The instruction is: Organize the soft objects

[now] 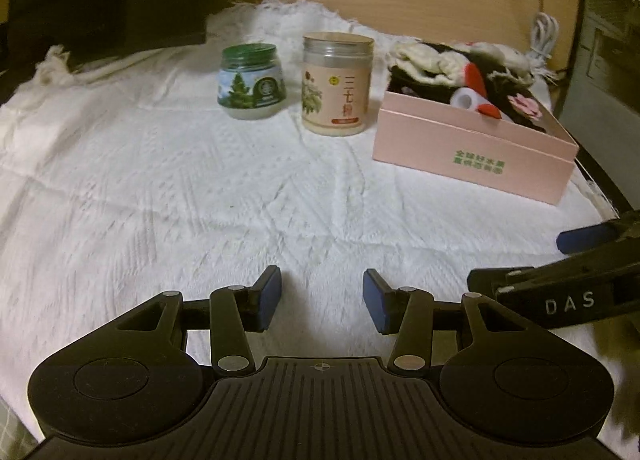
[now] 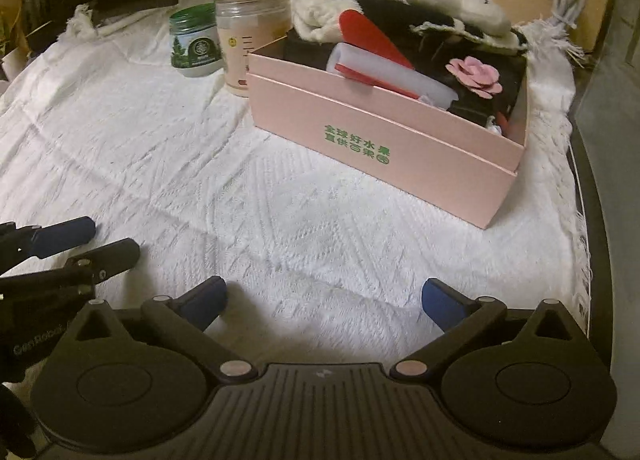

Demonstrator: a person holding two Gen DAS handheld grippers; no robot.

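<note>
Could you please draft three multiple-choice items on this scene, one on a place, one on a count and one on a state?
1. Where is the pink felt flower?
A. on the white cloth beside the jars
B. inside the pink box
C. between the left tool's fingers

2. How many jars stand on the white cloth?
A. one
B. two
C. four

3. What is the state of the right tool?
A. open and empty
B. shut on the flower
C. shut on a jar

Answers:
1 B, the flower lies on dark fabric within the pink box.
2 B, only the green-lidded jar and the taller tan-lidded jar stand there.
3 A, its blue pads stand wide apart with only cloth between them.
</note>
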